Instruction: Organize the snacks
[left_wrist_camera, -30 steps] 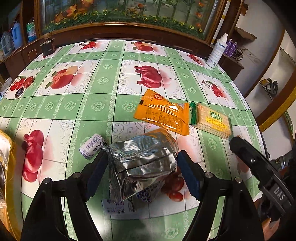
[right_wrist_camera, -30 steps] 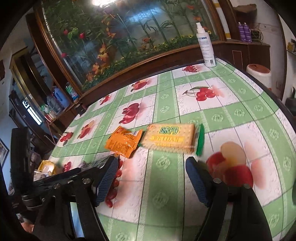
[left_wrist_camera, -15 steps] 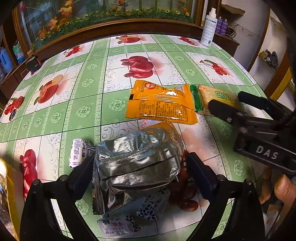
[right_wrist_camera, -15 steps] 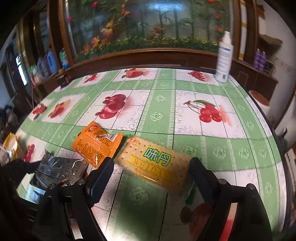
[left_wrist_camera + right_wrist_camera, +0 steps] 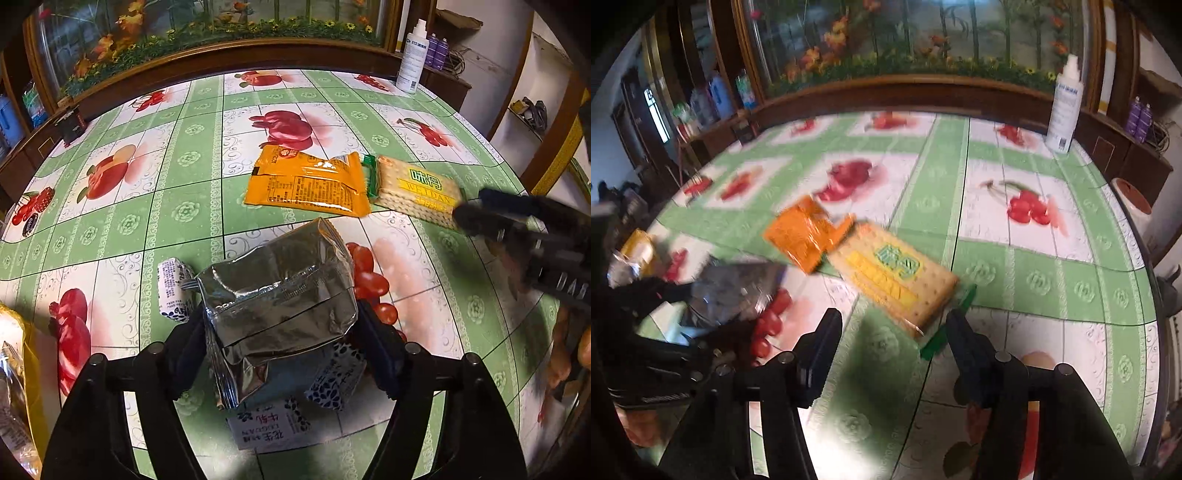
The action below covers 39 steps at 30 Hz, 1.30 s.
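A crumpled silver foil bag [image 5: 280, 295] lies on the fruit-print table [image 5: 184, 166] on top of small white-and-blue packets [image 5: 269, 428]. My left gripper [image 5: 280, 332] is closing, and both pads press the bag's sides. Beyond it lie an orange packet [image 5: 306, 184] and a yellow cracker pack [image 5: 413, 188] with a green end. In the blurred right wrist view, my right gripper [image 5: 894, 328] is closing around the near end of the cracker pack [image 5: 897, 273]. Its right finger is at the green end and its left finger stands clear. The orange packet [image 5: 805, 236] lies just behind the pack.
Another white-and-blue packet [image 5: 173, 291] lies left of the foil bag, and a yellow bag [image 5: 18, 369] sits at the left edge. A white spray bottle [image 5: 412, 59] stands at the far right, a small dark box [image 5: 72, 123] at the far left. The table's rim curves close on the right.
My left jaws widened, then closed in against the foil bag, which now looks narrower. My right gripper rolled and came up to the cracker pack, with its jaws narrower around the near end.
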Each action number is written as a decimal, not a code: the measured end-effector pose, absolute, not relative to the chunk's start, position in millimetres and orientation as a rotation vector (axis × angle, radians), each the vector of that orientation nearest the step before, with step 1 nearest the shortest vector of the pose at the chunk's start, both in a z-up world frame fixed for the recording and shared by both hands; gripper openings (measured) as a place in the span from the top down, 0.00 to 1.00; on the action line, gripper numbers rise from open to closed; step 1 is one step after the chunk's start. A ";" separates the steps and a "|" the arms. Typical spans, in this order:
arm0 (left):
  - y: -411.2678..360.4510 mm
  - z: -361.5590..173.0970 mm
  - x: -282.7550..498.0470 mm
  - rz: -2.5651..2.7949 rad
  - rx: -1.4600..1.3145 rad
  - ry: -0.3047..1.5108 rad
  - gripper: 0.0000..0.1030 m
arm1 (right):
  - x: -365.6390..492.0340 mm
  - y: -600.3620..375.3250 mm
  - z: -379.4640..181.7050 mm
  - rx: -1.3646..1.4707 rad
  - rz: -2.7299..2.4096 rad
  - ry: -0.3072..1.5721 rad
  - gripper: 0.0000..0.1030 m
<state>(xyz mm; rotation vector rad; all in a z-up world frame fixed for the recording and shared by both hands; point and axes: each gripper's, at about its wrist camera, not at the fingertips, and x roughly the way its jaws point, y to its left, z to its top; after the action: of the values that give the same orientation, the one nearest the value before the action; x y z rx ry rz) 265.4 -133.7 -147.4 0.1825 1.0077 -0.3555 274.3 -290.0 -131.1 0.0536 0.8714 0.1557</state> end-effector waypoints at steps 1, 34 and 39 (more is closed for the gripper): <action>-132.9 -147.4 264.6 -0.356 0.183 1.009 0.28 | 274.1 -290.2 -124.8 0.032 0.142 0.832 0.33; -98.8 -136.7 270.3 -0.152 -0.053 1.012 0.40 | 201.9 -275.0 -148.9 0.323 0.278 0.884 0.54; -78.1 -109.2 233.3 -0.133 -0.061 0.915 0.40 | 171.6 -274.0 -132.3 0.386 0.295 0.808 0.54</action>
<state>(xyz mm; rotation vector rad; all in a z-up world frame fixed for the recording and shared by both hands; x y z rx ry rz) 233.3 -78.1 -109.2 -0.0608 0.9147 -0.1328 171.6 -274.0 -132.3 0.3857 0.8077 0.2954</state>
